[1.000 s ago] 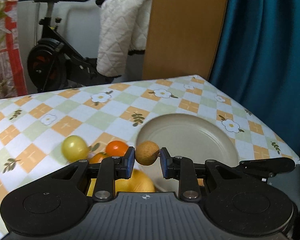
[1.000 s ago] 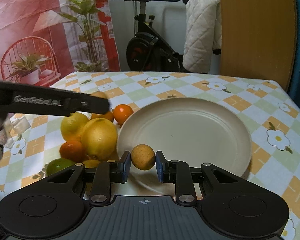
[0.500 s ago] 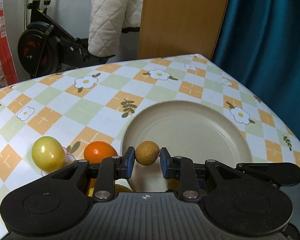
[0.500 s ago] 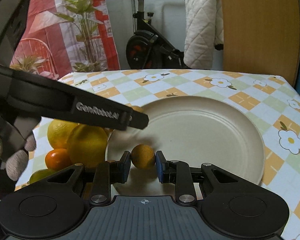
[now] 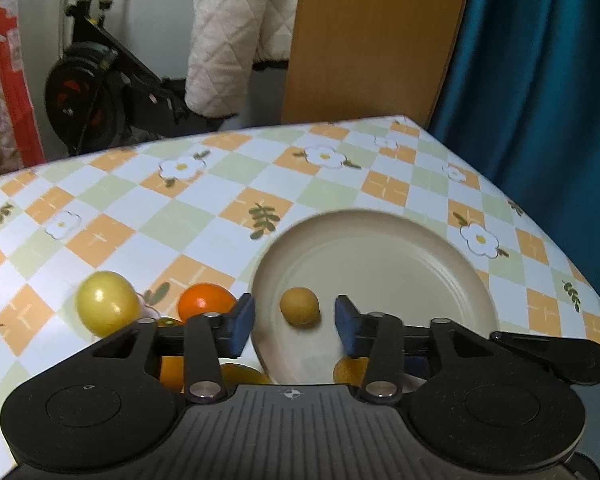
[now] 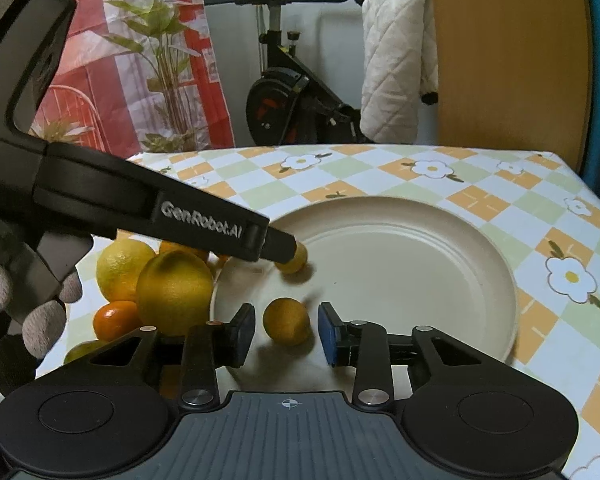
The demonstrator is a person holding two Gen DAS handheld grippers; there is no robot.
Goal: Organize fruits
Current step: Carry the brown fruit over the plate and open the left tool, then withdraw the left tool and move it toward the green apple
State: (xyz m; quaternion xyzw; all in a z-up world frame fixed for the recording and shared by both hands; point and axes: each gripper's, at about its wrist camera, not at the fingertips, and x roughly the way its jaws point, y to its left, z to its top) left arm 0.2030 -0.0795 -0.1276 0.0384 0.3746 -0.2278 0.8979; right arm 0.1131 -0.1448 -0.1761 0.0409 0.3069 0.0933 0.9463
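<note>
A beige plate (image 5: 400,256) (image 6: 420,248) lies on the checkered tablecloth. My left gripper (image 5: 295,322) is open; a small tan fruit (image 5: 299,305) lies free on the plate between its fingers, also showing in the right wrist view (image 6: 298,258) partly behind the left gripper's finger. My right gripper (image 6: 286,334) is open; a second small yellow-brown fruit (image 6: 286,321) lies on the plate's near part between its pads. A sliver of it shows in the left wrist view (image 5: 348,370).
Left of the plate lies a pile of fruit: two lemons (image 6: 174,292) (image 6: 122,266), an orange mandarin (image 6: 114,320), an orange tomato-like fruit (image 5: 206,302) and a yellow-green round fruit (image 5: 106,303). A wooden panel (image 5: 376,40), blue curtain and exercise bike stand behind the table.
Both grippers have opened and let go of their small fruits, which now lie on the plate. The left gripper moved over the plate's left part.
</note>
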